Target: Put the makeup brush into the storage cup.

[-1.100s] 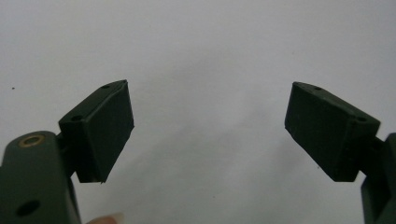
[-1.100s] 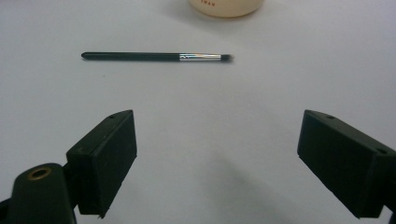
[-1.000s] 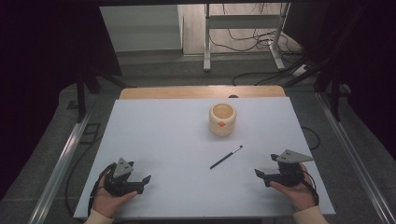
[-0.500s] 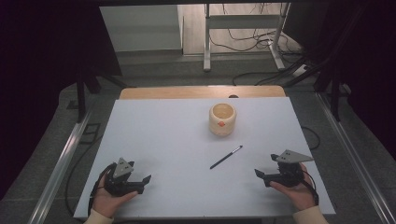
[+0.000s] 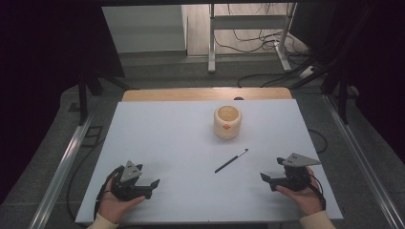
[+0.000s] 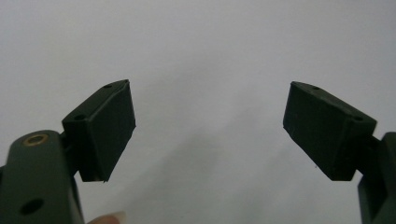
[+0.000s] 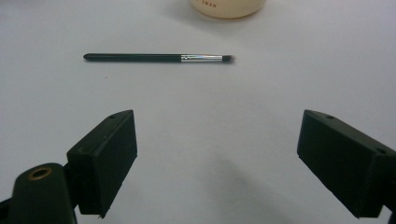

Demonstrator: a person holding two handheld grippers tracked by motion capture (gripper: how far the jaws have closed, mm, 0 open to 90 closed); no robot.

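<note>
Brush (image 7: 159, 58) lies ahead of the right tool (image 7: 217, 163); both tools, left tool (image 6: 210, 133) included, gape, released.

White table (image 5: 162, 143) surface; cables (image 5: 248, 38) on floor beyond; metal stand (image 5: 212, 43).

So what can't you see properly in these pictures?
- Cup: the high view is too small to show what the orange mark is; the right gripper view's top edge cuts off most of it.
- Brush tip: blurred in the right gripper view.
- Left hand-held gripper: its underside is hidden by the hand.
</note>
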